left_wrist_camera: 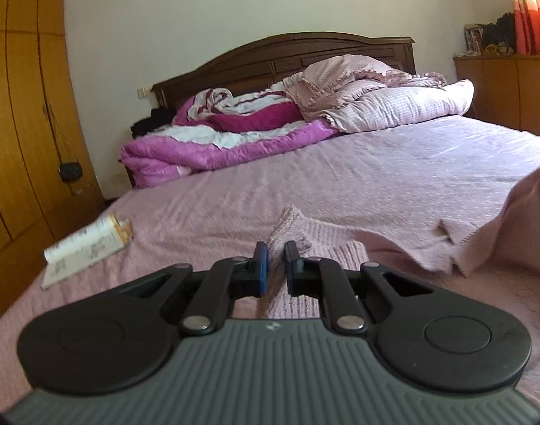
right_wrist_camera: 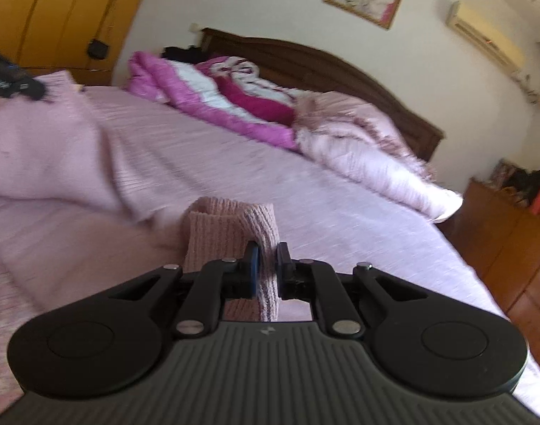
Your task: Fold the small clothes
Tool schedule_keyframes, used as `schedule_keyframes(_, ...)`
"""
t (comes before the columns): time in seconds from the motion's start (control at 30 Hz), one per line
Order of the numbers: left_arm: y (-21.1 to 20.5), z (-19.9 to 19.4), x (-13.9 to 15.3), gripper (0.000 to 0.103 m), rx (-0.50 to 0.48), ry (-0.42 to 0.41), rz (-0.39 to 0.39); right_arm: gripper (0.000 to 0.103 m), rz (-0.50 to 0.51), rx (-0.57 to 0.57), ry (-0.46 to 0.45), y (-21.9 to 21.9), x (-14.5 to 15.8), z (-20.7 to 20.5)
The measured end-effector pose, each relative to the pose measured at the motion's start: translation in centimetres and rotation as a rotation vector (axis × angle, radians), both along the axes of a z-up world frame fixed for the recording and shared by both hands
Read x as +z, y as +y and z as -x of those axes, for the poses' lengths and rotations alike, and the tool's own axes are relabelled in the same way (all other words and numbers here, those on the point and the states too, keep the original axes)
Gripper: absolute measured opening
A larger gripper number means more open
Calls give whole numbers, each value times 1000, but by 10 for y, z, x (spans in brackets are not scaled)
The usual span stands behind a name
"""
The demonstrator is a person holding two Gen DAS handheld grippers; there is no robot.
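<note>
A pink knitted sweater (left_wrist_camera: 326, 237) lies partly lifted over the pink bedspread (left_wrist_camera: 376, 163). In the left wrist view my left gripper (left_wrist_camera: 276, 251) is shut on a ribbed edge of it, and the cloth rises between the blue pads. Its far part hangs raised at the right edge. In the right wrist view my right gripper (right_wrist_camera: 267, 253) is shut on another ribbed corner of the sweater (right_wrist_camera: 231, 226), which stands up in a fold in front of the fingers. The rest of the garment drapes to the left, where the other gripper's dark body (right_wrist_camera: 11, 81) shows at the frame edge.
Crumpled magenta and pink quilts (left_wrist_camera: 234, 131) are piled by the dark headboard (left_wrist_camera: 287, 53). An open booklet (left_wrist_camera: 85, 248) lies near the bed's left edge. A yellow wardrobe (left_wrist_camera: 25, 106) stands at the left, and a wooden cabinet (right_wrist_camera: 510, 248) at the right of the bed.
</note>
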State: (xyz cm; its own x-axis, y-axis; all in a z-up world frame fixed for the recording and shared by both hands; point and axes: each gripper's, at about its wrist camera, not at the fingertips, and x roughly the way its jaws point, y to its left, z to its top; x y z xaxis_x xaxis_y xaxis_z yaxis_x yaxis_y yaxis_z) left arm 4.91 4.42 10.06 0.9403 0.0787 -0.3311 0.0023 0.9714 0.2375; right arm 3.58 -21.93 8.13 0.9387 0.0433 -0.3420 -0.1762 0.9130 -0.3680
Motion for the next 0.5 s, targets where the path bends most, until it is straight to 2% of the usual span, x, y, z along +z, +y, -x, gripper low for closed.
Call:
schedule_keyframes(0.1, 4, -22, -6, 12, 15, 6, -16, 10, 25, -49, -19, -20, 6, -25)
schedule_keyframes(0.2, 13, -46, -19, 12, 41, 47, -4, 10, 11, -100, 9, -42, 2, -54)
schedule_keyframes(0.5, 44, -107, -70, 15, 112, 252, 69, 10, -46, -163, 231, -72, -54, -125)
